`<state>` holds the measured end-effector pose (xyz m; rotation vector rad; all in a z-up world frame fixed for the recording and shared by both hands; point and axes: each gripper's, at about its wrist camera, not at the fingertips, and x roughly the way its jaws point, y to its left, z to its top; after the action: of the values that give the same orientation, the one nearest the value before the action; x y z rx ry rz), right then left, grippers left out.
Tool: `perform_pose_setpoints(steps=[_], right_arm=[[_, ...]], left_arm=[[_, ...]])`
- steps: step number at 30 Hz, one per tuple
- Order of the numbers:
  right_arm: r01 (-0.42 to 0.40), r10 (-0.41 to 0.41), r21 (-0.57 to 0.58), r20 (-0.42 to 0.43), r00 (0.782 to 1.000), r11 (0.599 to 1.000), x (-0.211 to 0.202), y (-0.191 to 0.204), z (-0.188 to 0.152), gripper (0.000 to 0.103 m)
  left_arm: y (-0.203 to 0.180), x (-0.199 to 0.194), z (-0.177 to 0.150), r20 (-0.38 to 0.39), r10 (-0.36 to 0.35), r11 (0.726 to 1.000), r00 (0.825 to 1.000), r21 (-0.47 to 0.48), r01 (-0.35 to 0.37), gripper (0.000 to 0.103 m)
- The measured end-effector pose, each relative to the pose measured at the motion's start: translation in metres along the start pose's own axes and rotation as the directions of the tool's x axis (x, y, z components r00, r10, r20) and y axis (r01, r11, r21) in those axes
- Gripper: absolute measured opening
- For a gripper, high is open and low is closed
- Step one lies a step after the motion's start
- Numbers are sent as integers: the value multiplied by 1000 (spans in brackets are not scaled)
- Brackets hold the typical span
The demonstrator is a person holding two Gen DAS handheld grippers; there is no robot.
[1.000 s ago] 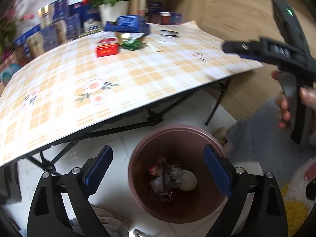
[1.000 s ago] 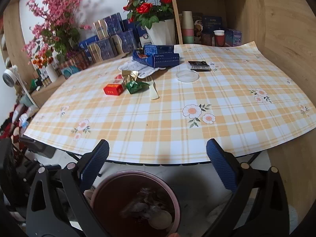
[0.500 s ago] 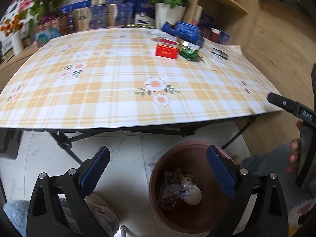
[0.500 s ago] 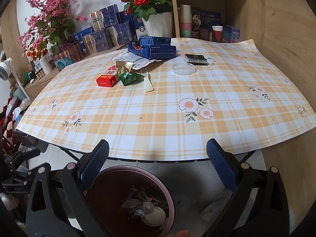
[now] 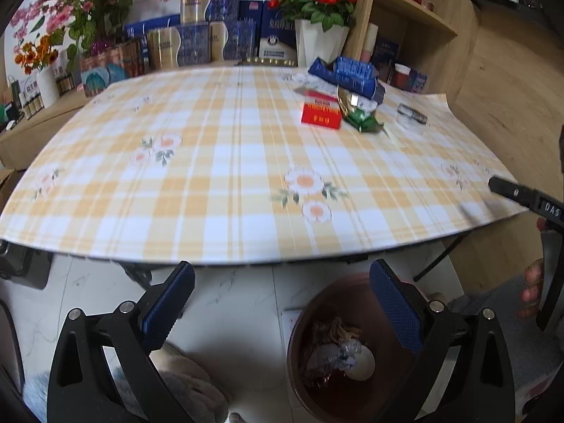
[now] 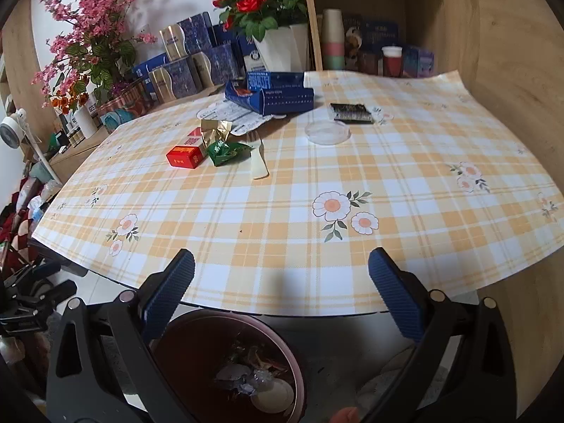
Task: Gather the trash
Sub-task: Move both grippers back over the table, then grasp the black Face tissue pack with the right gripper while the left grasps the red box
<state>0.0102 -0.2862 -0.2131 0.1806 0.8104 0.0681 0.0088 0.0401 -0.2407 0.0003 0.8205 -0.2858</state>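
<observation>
**Both tongs empty over the bin, trash waiting across the surface**

Your left tongs [image 5: 282, 303] stand spread wide with nothing between the pads, low in the left view, above the floor just beside the bin [image 5: 352, 352]. Your right tongs [image 6: 282, 289] are just as wide and empty, straddling the near edge of the surface [image 6: 352, 246].

The bin sits on the floor tucked against that near edge, likely so scraps can drop straight off the surface; crumpled wrappers and a pale disc already lie in it.

What remains is grouped toward the upper middle of the right view: a red box [image 6: 185, 157] touching a green wrapper [image 6: 225, 151], gold foil [image 6: 215, 130] just behind, a pale spoon [image 6: 257, 165] beside them, then a clear lid [image 6: 326, 132], a dark packet [image 6: 350, 112] and the blue carton [image 6: 275, 95].

You have a broad bare stretch of cloth between the near edge and that cluster, so the reach in looks unobstructed. Mind the vase [image 6: 278, 53] and boxes along the far edge behind the carton.
</observation>
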Motion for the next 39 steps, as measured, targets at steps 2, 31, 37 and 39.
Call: perform_pose_setpoints(steps=[2, 31, 37, 39], right_arm=[[12, -13, -13, -20, 1000, 1000, 5, -3, 6, 97], [135, -132, 21, -95, 987, 991, 190, -103, 190, 97], [243, -244, -23, -122, 962, 970, 215, -95, 193, 96], [239, -242, -46, -119, 963, 970, 217, -91, 191, 75]], left_arm=[[2, -2, 12, 22, -11, 1000, 1000, -10, 11, 97], [-9, 96, 162, 32, 65, 998, 997, 12, -65, 97], [-12, 116, 165, -2, 51, 999, 999, -9, -51, 97], [-20, 119, 165, 4, 44, 999, 999, 27, -44, 97]])
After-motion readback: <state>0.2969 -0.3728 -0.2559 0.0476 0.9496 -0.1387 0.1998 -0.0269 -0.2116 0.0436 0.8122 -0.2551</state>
